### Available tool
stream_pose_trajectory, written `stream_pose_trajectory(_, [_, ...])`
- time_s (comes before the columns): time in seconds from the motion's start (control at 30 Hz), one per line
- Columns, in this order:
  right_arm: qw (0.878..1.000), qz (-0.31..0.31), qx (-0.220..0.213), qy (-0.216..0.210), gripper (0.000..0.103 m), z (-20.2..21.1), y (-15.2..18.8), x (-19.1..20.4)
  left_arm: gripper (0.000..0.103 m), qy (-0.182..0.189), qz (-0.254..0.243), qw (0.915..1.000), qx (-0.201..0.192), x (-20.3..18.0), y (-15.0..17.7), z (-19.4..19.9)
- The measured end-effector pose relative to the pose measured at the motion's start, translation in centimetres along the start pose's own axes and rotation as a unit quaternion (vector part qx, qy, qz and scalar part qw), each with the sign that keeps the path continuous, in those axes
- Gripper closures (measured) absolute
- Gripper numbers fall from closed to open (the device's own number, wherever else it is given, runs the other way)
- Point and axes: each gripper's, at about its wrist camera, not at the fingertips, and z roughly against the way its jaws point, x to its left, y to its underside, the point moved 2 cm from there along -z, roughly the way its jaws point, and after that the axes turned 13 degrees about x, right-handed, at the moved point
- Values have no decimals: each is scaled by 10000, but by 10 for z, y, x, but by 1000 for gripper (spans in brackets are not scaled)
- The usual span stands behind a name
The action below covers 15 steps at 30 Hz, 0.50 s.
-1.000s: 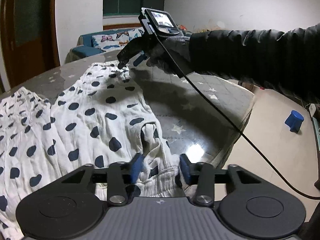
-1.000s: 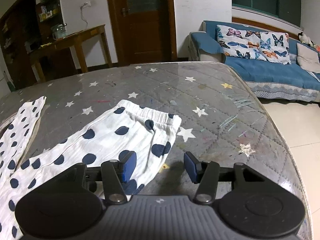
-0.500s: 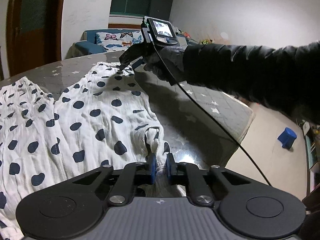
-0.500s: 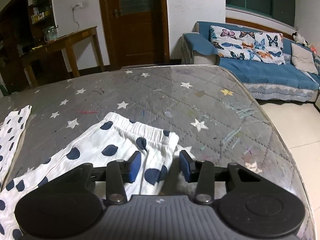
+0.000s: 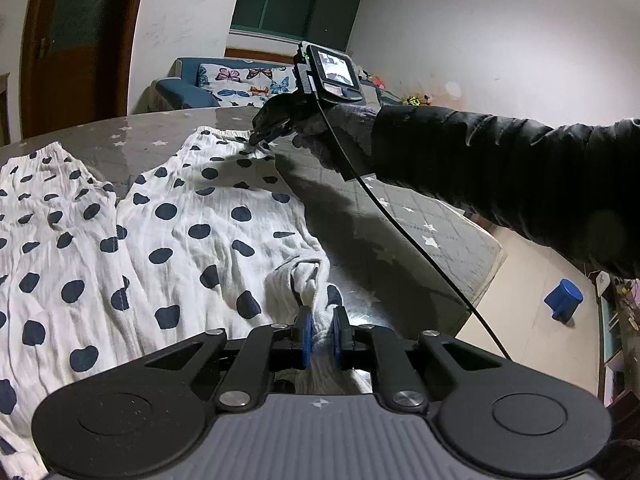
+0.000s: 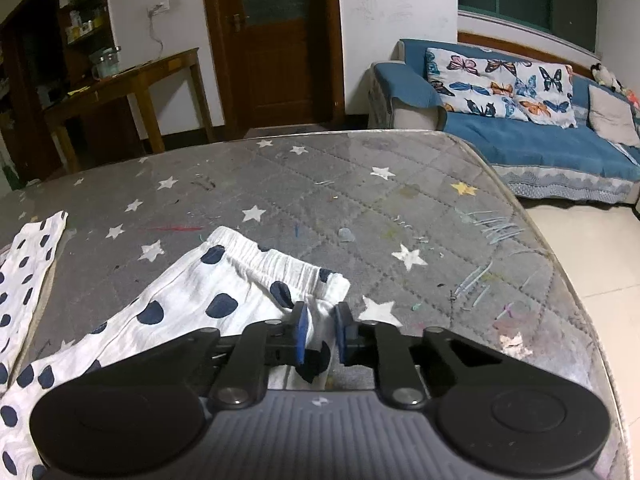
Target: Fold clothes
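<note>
Lying pinched in the left gripper [image 5: 320, 334], polka-dot trousers [image 5: 192, 224], cuff between the closing right gripper [image 6: 319, 334].

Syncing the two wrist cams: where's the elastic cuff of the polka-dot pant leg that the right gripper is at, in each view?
Left wrist: elastic cuff upper centre, far end of the polka-dot pants, right gripper at its right corner.
Right wrist: cuff lower centre, just ahead of the right gripper, whose jaws are closing with fabric between them.
Shared landmark: butterfly-print sofa cushions.
</note>
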Motion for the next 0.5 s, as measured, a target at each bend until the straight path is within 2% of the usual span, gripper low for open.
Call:
stream_pose_trajectory(0.27, [9999,1,-98,-85,83,-2,4,-1,91,34,0,10000,-9,1,-1,0])
stream_pose_trajectory(0.33, [9999,-22,-105,-85,95,-2,4,-2,91,32,18,10000,-40,2,-1,2])
stream_pose_trajectory(0.5, [9996,-240,-110,-46,99,10,-5,0,92,45,172,9996,-241,7,1,15])
